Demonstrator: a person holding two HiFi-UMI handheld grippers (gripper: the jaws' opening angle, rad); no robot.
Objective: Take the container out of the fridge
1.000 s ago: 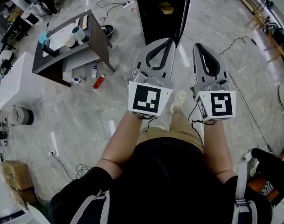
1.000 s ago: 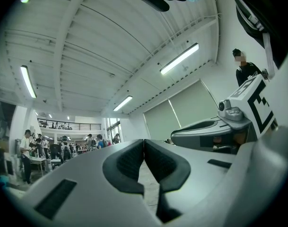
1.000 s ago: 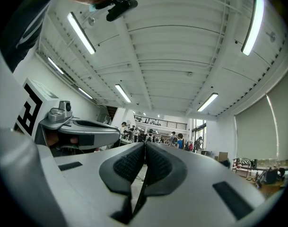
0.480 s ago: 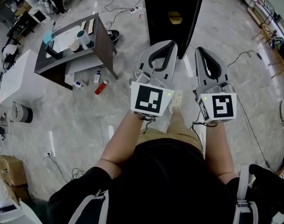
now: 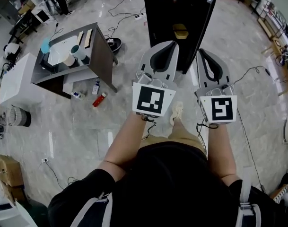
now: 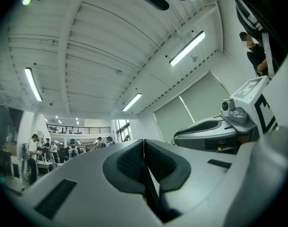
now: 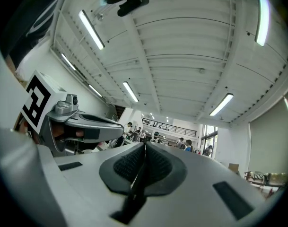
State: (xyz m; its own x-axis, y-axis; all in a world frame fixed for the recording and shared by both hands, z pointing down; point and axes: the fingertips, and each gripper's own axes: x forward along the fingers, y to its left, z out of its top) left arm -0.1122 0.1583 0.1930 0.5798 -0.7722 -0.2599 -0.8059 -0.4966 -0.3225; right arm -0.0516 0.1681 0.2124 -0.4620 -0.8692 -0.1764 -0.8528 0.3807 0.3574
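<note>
1. Ahead across the floor, the fridge (image 5: 158,18) stands open, with the container (image 5: 180,31) on its shelf.
2. My left gripper (image 5: 168,44) and right gripper (image 5: 203,52) are pressed together, empty.
3. I judge this the approach; next I must step closer and spread one gripper.

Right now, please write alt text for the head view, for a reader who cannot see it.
A person holds the left gripper and the right gripper, both shut and empty, toward a black fridge where a tan container sits.
</note>
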